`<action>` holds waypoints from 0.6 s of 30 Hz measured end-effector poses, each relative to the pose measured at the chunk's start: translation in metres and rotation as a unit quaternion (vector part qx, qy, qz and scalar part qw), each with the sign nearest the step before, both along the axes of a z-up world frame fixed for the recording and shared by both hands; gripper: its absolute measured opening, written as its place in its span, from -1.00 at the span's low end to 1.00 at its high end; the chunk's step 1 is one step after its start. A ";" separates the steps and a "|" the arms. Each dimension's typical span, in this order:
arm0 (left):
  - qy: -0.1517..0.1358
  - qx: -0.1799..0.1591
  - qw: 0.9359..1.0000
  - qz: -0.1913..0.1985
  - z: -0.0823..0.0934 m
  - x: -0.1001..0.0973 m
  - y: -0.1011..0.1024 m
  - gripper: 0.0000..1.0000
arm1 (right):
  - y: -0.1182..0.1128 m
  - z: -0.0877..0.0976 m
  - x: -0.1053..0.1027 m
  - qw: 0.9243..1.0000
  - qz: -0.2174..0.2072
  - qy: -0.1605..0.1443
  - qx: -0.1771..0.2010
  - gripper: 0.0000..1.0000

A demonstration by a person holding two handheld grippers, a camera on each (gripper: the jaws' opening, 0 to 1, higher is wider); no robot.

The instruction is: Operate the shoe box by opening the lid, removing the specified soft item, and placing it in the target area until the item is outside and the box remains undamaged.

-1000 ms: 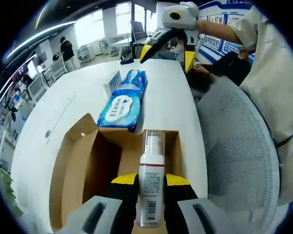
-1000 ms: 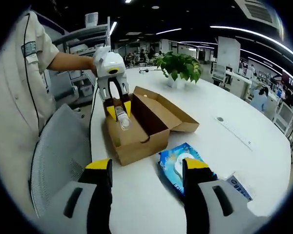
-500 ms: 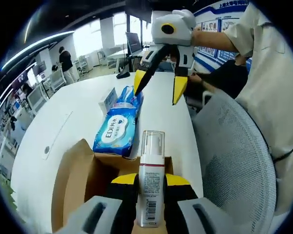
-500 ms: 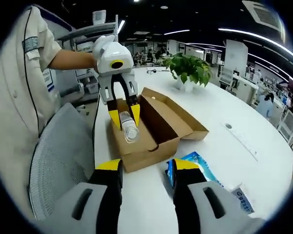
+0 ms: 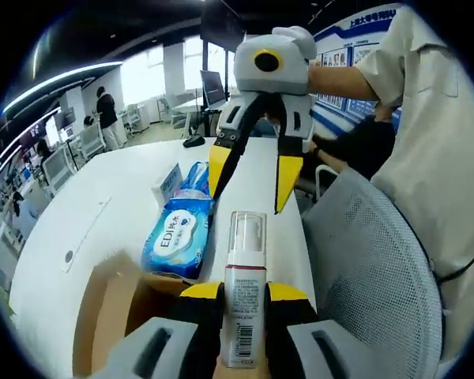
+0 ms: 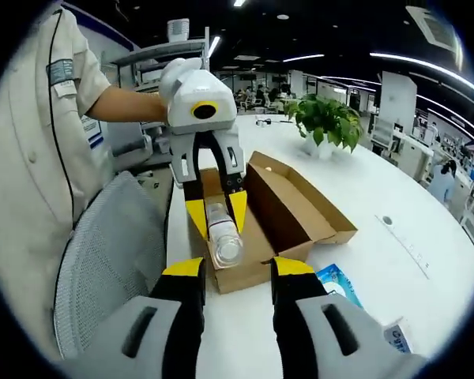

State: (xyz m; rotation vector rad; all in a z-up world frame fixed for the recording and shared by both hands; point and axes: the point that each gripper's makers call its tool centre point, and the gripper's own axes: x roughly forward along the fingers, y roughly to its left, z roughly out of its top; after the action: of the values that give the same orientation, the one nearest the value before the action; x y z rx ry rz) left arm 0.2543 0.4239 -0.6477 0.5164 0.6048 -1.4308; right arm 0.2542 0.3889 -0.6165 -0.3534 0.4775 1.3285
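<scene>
Left gripper view: the left tool is clamped on a white pump bottle, its yellow-tipped jaws pressed to either side of the label. Since a second ago the bottle has risen out of the open shoe box, which now sits lower in this view, below the tool. Just beyond the box, a blue wet-wipe pack lies on the white table, with a small white carton behind it. Farther off, the right tool has come much closer than before and hangs above the table, jaws spread with nothing between them.

In the right gripper view, the right tool stands released, and past it the left tool holds the bottle above the cardboard box, pointing down from the person's outstretched hand. A mesh chair stands beside the table, a potted plant at its far end.
</scene>
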 end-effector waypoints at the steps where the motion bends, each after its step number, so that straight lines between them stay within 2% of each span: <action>1: 0.000 -0.004 1.000 0.001 0.001 0.000 -0.001 -0.62 | 0.002 0.000 -0.001 1.000 0.002 -0.001 0.001 -0.39; 7: 0.016 -0.053 0.998 0.003 0.014 -0.004 -0.011 -0.62 | 0.012 0.003 -0.006 1.000 0.018 -0.004 0.010 -0.47; 13: 0.013 -0.080 0.997 0.003 0.018 -0.005 -0.015 -0.62 | 0.016 0.010 -0.006 0.999 0.024 -0.012 0.023 -0.61; 16: 0.020 -0.091 0.996 -0.003 0.020 -0.009 -0.016 -0.62 | 0.017 0.013 -0.009 0.999 0.033 -0.017 0.026 -0.62; 18: 0.024 -0.093 0.995 -0.007 0.019 -0.011 -0.016 -0.62 | 0.019 0.015 -0.011 0.999 0.033 -0.010 0.030 -0.63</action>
State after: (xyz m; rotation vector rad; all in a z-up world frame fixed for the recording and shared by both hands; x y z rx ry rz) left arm 0.2434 0.4080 -0.6284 0.3406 0.5003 -1.4985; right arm 0.2427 0.4074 -0.6016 -0.3361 0.4112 1.3994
